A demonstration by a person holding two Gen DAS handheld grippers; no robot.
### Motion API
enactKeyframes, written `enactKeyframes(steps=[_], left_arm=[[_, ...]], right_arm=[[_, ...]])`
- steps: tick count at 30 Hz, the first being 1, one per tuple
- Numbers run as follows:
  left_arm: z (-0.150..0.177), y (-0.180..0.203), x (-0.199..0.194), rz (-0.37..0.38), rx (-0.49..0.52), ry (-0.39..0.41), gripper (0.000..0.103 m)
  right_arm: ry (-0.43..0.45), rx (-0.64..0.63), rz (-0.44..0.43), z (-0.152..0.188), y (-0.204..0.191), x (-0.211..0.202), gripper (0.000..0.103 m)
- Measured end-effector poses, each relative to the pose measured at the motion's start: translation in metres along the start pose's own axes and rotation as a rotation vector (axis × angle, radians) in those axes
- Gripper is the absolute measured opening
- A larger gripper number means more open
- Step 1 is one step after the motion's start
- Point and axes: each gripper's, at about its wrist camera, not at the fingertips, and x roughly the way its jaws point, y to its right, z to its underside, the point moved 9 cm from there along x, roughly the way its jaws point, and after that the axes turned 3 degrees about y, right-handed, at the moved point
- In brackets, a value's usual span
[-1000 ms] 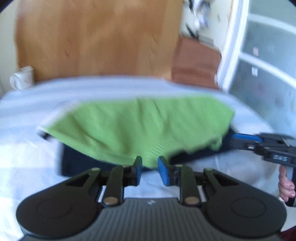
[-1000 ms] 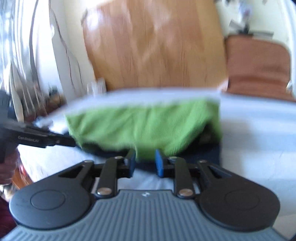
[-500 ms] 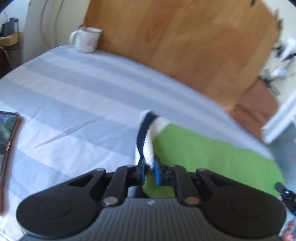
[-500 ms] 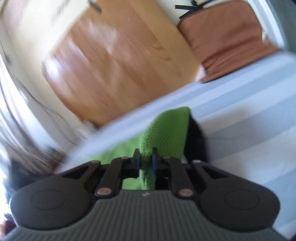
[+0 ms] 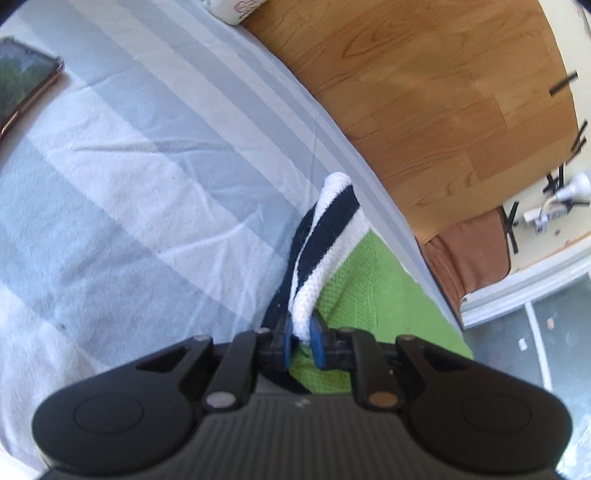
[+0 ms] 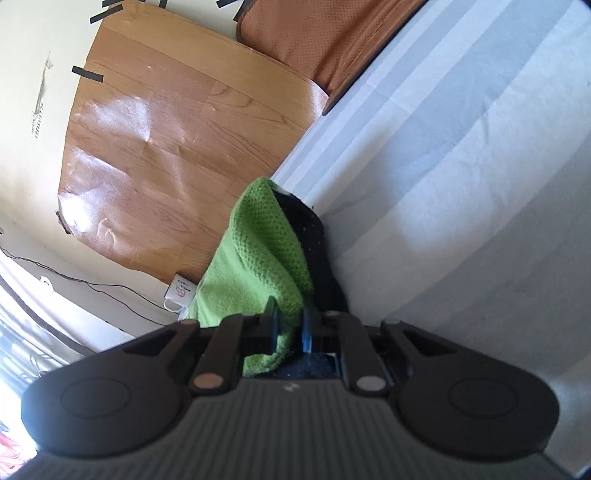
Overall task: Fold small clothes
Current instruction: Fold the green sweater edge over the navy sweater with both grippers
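Note:
A small knitted garment, green point(image 5: 373, 295) with navy and white striped trim point(image 5: 325, 236), lies on a blue-and-white striped cloth point(image 5: 147, 192). My left gripper point(image 5: 302, 341) is shut on the striped trim at one end and lifts it off the cloth. My right gripper point(image 6: 290, 328) is shut on the garment's green knit point(image 6: 258, 251) at the other end, with the navy part point(image 6: 314, 240) beside it. The middle of the garment is hidden from both views.
A phone point(image 5: 22, 81) lies at the cloth's left edge. A white mug point(image 5: 236, 7) stands at the far edge; it also shows in the right wrist view point(image 6: 179, 291). Wood-look floor point(image 5: 424, 92) and a brown cushion point(image 6: 317, 40) lie beyond.
Both grippers went from open in front of the flat garment to shut on its two ends. Both have lifted and turned outward with the fabric.

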Motion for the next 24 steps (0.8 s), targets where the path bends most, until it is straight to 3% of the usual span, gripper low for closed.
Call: enactKeyframes(steps=[1, 2, 3, 4, 5, 6, 7, 12, 15, 16, 17, 18, 19, 21, 24], left_arm=[[0.002, 0.004, -0.005, -0.019, 0.032, -0.006, 0.014], [0.000, 0.009, -0.013, -0.033, 0.074, -0.002, 0.014], [-0.004, 0.018, -0.023, -0.050, 0.133, 0.018, 0.023], [-0.011, 0.027, -0.035, -0.067, 0.194, 0.054, 0.046], [-0.019, 0.033, -0.046, -0.089, 0.247, 0.100, 0.062], [-0.027, 0.039, -0.053, -0.105, 0.295, 0.142, 0.086], [-0.032, 0.045, -0.054, -0.106, 0.339, 0.159, 0.096], [-0.023, 0.049, 0.000, -0.122, 0.391, 0.002, 0.097], [-0.011, 0.036, 0.020, -0.135, 0.379, -0.056, 0.088], [-0.009, 0.039, 0.017, -0.129, 0.395, -0.024, 0.073], [-0.005, 0.042, 0.019, -0.112, 0.403, -0.046, 0.055], [0.000, 0.044, 0.023, -0.103, 0.399, -0.068, 0.039], [0.001, 0.045, 0.023, -0.112, 0.408, -0.047, 0.037], [0.005, 0.048, 0.023, -0.132, 0.448, -0.034, 0.037], [0.009, 0.052, 0.021, -0.146, 0.469, -0.026, 0.041]], right_arm=[[0.004, -0.018, 0.000, -0.004, -0.003, -0.005, 0.021], [0.024, -0.056, -0.001, -0.010, -0.009, -0.015, 0.032], [0.053, -0.102, -0.002, -0.016, -0.017, -0.023, 0.056], [0.081, -0.143, 0.006, -0.024, -0.020, -0.027, 0.068], [0.100, -0.171, 0.015, -0.030, -0.021, -0.026, 0.081], [0.098, -0.186, 0.019, -0.032, -0.021, -0.025, 0.081], [0.084, -0.185, 0.030, -0.034, -0.019, -0.019, 0.081], [0.014, -0.140, 0.069, -0.022, -0.004, 0.012, 0.081], [-0.018, -0.169, 0.073, -0.008, -0.002, 0.017, 0.081], [-0.027, -0.188, 0.074, -0.005, -0.005, 0.020, 0.081], [-0.034, -0.202, 0.074, -0.001, -0.008, 0.023, 0.080], [-0.035, -0.215, 0.087, 0.002, -0.010, 0.025, 0.076], [-0.041, -0.238, 0.114, 0.006, -0.013, 0.028, 0.070], [-0.045, -0.257, 0.173, 0.014, -0.013, 0.032, 0.035], [-0.050, -0.178, 0.179, 0.014, -0.014, 0.029, 0.021]])
